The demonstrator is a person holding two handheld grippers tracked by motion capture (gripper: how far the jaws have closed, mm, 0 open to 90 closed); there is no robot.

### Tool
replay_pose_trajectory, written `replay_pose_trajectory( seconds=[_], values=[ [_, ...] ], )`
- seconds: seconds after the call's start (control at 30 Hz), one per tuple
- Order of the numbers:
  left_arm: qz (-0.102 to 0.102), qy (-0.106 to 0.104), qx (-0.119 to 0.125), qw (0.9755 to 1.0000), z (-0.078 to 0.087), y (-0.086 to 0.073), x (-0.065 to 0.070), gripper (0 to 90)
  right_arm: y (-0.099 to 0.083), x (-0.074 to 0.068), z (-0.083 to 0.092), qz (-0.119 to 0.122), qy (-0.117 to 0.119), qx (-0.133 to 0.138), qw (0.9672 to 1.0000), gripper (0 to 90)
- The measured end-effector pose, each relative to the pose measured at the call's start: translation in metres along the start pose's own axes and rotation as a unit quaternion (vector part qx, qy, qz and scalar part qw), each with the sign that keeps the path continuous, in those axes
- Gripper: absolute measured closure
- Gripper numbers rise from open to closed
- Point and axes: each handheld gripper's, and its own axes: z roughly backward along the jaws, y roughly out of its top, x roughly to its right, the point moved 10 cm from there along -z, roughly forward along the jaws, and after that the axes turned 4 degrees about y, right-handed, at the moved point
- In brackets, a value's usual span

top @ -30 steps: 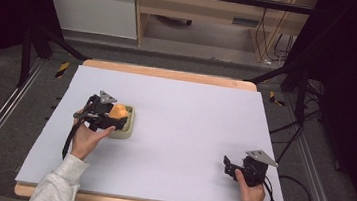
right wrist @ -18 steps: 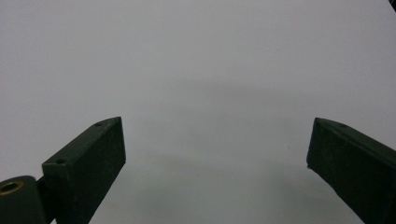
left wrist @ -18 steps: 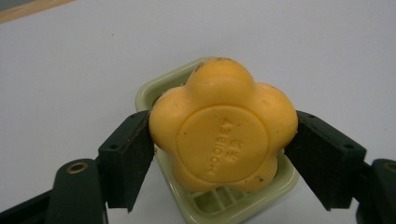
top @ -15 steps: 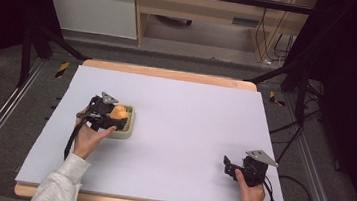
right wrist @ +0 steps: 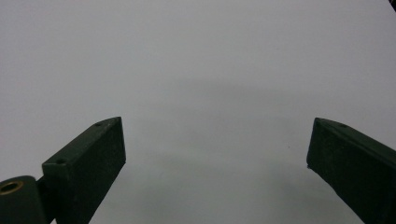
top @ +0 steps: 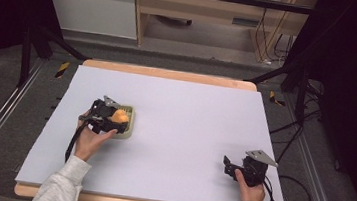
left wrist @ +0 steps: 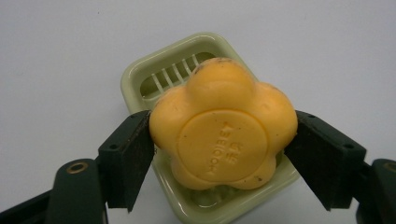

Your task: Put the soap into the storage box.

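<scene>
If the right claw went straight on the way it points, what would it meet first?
Probably just the white table surface. The right claw is open with nothing between its jaws, and bare tabletop lies ahead of it. The soap dish sits off near the left claw, seemingly outside that line, though depth is unclear.

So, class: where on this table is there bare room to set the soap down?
The white table top is bare from the green soap dish across to the right gripper, and along the far edge. It is crowded only where the left gripper holds the orange soap over the dish.
</scene>
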Motion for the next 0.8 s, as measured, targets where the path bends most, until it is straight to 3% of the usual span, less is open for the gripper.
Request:
replay_pose_trajectory(
  seconds=[0.8],
  values=[
    [0.013,0.01,-0.004,0.9998,-0.015,0.0,0.0,24.3,0.0,0.0,0.0,0.001,-0.001,-0.001,1.0,4.8]
  ],
)
